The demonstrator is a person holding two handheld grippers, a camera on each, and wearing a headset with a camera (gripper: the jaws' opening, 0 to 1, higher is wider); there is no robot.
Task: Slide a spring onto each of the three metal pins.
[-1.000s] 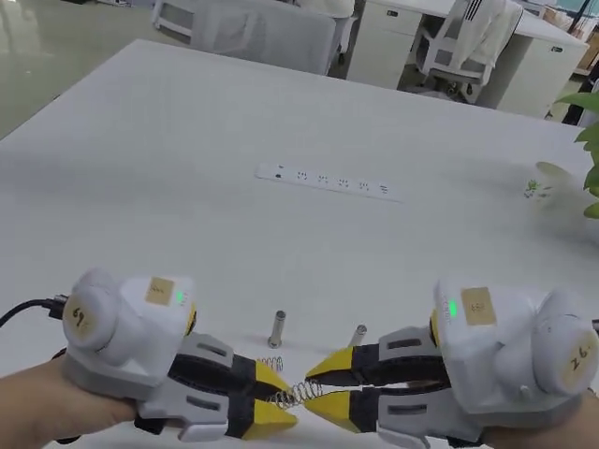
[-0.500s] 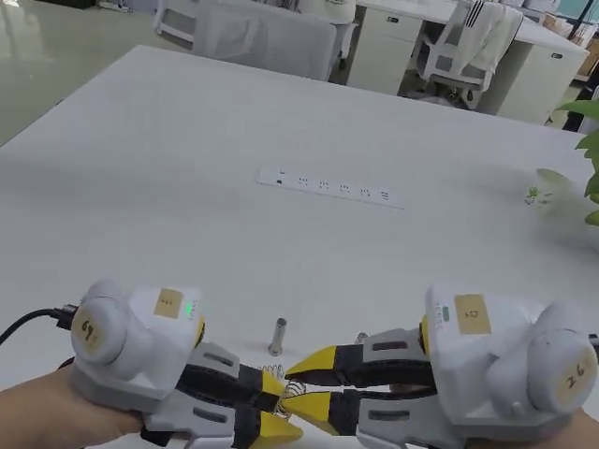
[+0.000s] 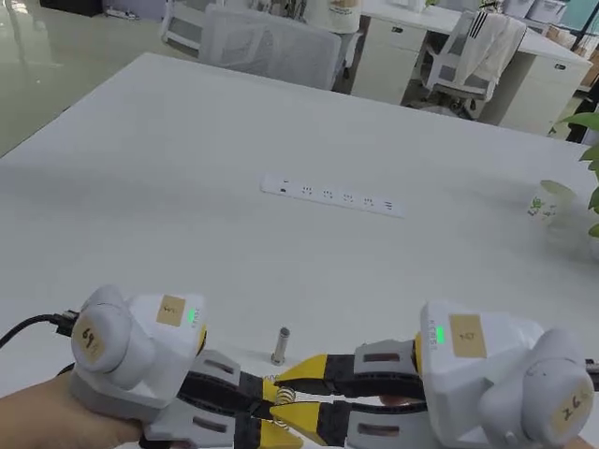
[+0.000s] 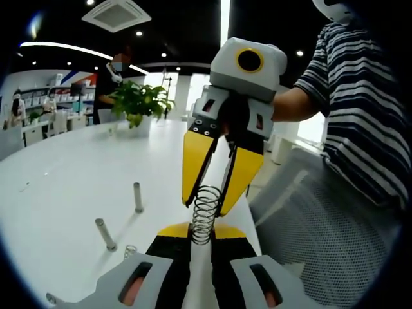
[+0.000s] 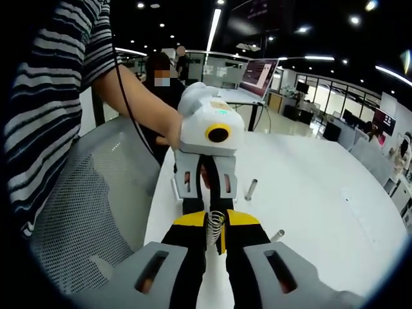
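A big white table (image 3: 187, 168) takes up most of the room near us. A long white power strip (image 3: 332, 197) lies in its middle. Far away stand gray chairs (image 3: 271, 47) and white desks (image 3: 402, 47). On the right are a paper cup (image 3: 547, 199) and a green plant (image 3: 590, 157). The floor (image 3: 56, 56) on the far left is shiny. Small round lights (image 5: 300, 29) and a long light strip (image 4: 224, 19) glow on the dark ceiling.
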